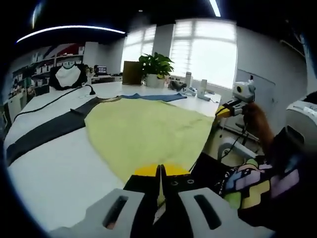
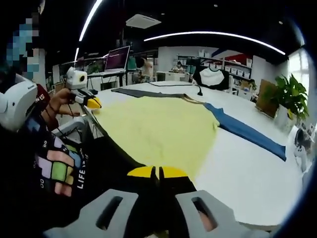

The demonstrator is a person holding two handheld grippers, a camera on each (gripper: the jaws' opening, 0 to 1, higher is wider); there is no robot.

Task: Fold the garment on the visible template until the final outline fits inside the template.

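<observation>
1. Left gripper [image 1: 160,171] sits at the near table edge, yellow-tipped jaws pressed together on the hem of the yellow garment [image 1: 148,131]; a sliver of yellow cloth shows between them.
2. Right gripper [image 2: 160,172] has its jaws pressed together too, at the garment's [image 2: 158,129] near edge; whether cloth is actually pinched between them cannot be told.
3. In the left gripper view the right gripper [image 1: 229,110] appears at the garment's far right corner, held by a hand [image 1: 257,119].
4. In the right gripper view the left gripper [image 2: 91,102] appears at the garment's left corner.
5. The garment lies spread flat on the white table [image 1: 54,168], reaching the near edge.
6. A dark grey cloth strip [image 1: 47,131] lies left of the garment, touching it near the top.
7. A blue cloth [image 2: 245,131] lies beyond the garment's far side, on the table.
8. A potted plant [image 1: 156,67] stands at the far end of the table.
9. The person's patterned dark sleeve [image 2: 54,168] crosses the lower left of the right gripper view.
</observation>
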